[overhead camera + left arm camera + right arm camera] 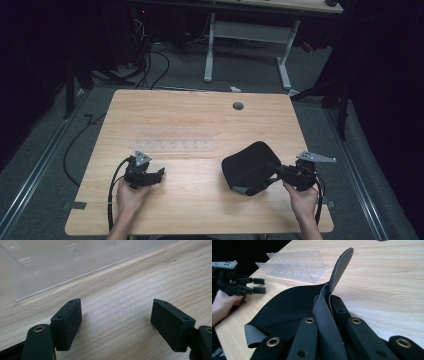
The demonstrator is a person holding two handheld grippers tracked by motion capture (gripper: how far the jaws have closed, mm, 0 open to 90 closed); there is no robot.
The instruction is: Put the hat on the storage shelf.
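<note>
From above, the right claw [278, 172] pinches the black mat [248, 167] by its right edge, most of it draping left on the counter [200, 210]. Left claw [116, 322] up close: wide open, empty, bare wood between. Right claw's view: mat edge clamped, clear rack [294, 265] beyond.

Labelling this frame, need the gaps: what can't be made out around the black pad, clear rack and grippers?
- Black pad: its underside, high view, hidden by its own fold.
- Right gripper: pad faces, right gripper view, covered by the pinched edge.
- Clear rack: cut off by the left gripper view's edges.
</note>
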